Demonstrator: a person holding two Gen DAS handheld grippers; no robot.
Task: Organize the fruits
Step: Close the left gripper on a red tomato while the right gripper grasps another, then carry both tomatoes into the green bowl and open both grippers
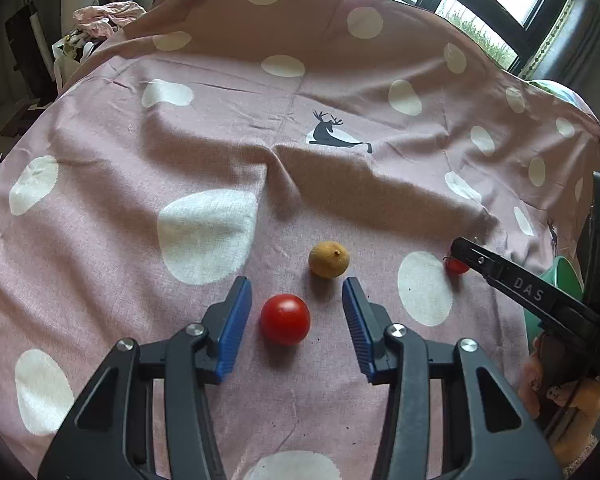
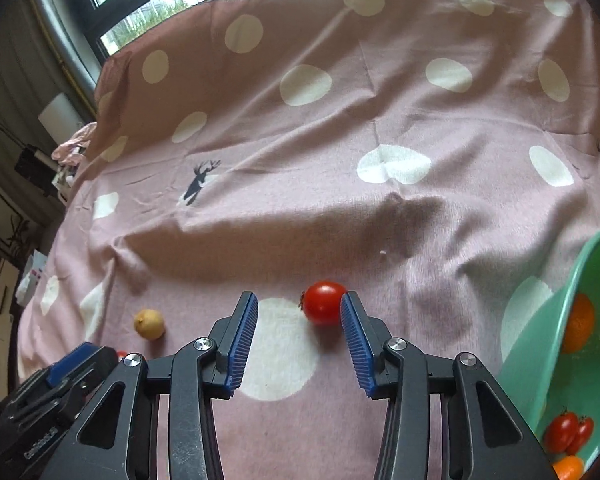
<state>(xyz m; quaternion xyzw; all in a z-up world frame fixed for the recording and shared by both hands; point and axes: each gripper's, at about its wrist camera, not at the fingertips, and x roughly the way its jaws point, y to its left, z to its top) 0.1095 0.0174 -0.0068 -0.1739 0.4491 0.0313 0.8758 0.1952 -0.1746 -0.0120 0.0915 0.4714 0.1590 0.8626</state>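
Both tools stand spread over a pink cloth (image 1: 140, 152) with white dots and a small deer print.

From the left wrist view, the left tool (image 1: 296, 300) fills the lower middle of the frame, its blue-padded fingers (image 1: 234, 324) wide apart. A round red tomato (image 1: 285, 319) lies on the cloth between them, closer to the left pad, and seems to touch neither. Just above it, past the fingertips, sits a small yellowish fruit (image 1: 329, 259) with a stem nub. At the right edge of this frame the black body of the right tool (image 1: 540, 296) reaches in, and a small red tomato (image 1: 456, 266) peeks out from behind its tip.

From the right wrist view, the right tool (image 2: 299, 308) takes the lower middle, fingers likewise spread. That small red tomato (image 2: 323, 303) rests at the fingertips, right against the inner face of the right-hand pad, with a clear gap to the left-hand pad; it sits at the edge of a white dot. The yellowish fruit (image 2: 149, 323) appears at lower left, well apart from the tomato, with the left tool (image 2: 60, 396) in the bottom left corner.

At the right edge a green bowl (image 2: 548, 320) is tilted toward the camera, holding an orange (image 2: 578, 322), two small red tomatoes (image 2: 568, 432) and another orange piece at the bottom.
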